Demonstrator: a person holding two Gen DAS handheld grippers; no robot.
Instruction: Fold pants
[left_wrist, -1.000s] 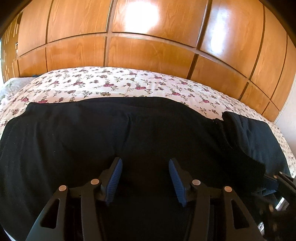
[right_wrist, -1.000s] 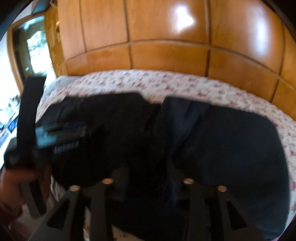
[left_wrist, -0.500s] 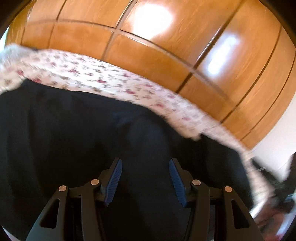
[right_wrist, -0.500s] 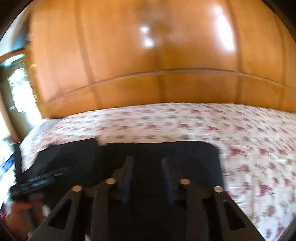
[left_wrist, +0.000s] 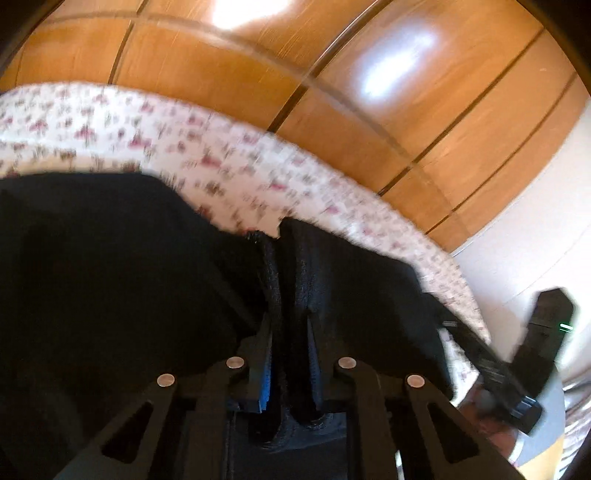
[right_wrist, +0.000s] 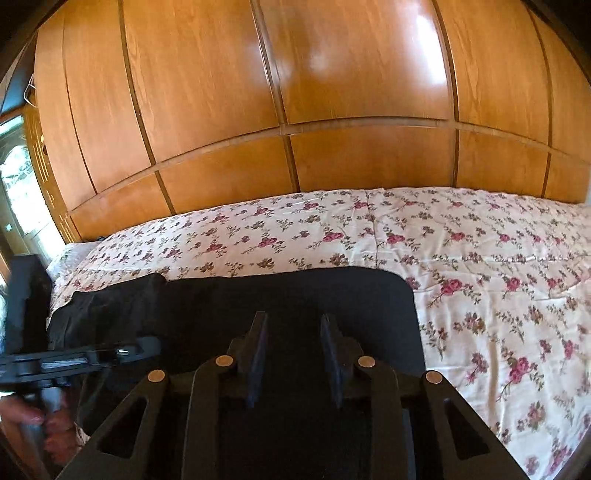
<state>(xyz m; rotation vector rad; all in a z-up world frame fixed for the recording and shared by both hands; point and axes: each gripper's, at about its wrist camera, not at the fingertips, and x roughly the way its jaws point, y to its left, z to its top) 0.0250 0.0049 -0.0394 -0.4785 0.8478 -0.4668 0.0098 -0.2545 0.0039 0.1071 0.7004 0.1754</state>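
Observation:
Black pants (left_wrist: 110, 280) lie across a floral bedspread (left_wrist: 229, 173). My left gripper (left_wrist: 290, 332) is shut on a thick ridged fold of the pants, which rises between its blue-padded fingers. In the right wrist view the pants (right_wrist: 295, 295) lie flat with a rounded right end. My right gripper (right_wrist: 293, 328) hovers over them, jaws apart and nothing between them. The left gripper (right_wrist: 74, 356) shows at the left edge of that view, and the right gripper (left_wrist: 509, 373) shows at the right edge of the left wrist view.
Glossy wooden wardrobe doors (right_wrist: 295, 110) stand behind the bed. Bare floral bedspread (right_wrist: 498, 295) extends to the right of the pants. A window (right_wrist: 18, 192) is at far left.
My left gripper has closed onto a fold of the pants near their right end. My right gripper has swung right, over the pants' flat right end, with its jaws still apart.

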